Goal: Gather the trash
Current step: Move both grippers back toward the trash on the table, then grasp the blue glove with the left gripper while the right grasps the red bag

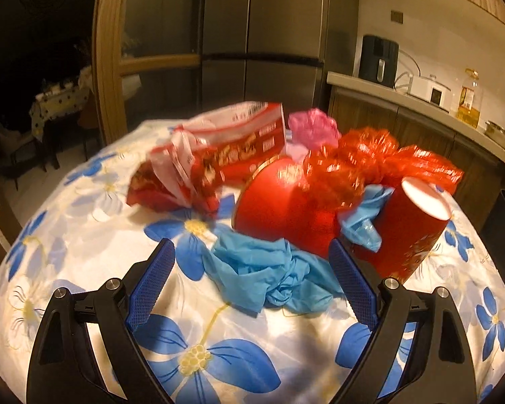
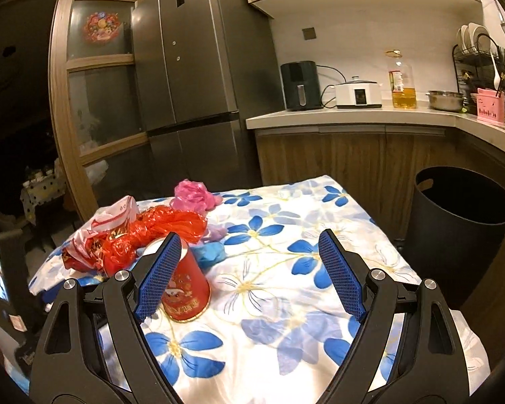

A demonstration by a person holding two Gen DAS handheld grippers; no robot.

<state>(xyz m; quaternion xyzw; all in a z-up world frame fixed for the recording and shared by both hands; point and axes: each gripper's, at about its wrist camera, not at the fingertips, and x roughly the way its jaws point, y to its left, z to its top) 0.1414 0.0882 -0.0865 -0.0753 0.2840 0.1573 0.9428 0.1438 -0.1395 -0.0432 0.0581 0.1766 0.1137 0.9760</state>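
On my bench [image 2: 286, 353], with its blue flower cloth, the trash sits in a pile. From the left I see a torn red snack bag [image 1: 212, 161], a pink bag [image 1: 311, 128], a red bowl [image 1: 279, 208] on its side, a crumpled red bag [image 1: 370, 161] and a red cup [image 1: 410, 232]. My left tool [image 1: 252, 279] is apart, with a blue glove [image 1: 269, 276] between its fingers, not pinched. My right tool [image 2: 249, 269] is apart and empty. The black bin [image 2: 454, 235] stands right of the bench.

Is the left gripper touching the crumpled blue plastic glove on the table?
Apart: left wrist view shows the left gripper open, glove lying between the fingers.
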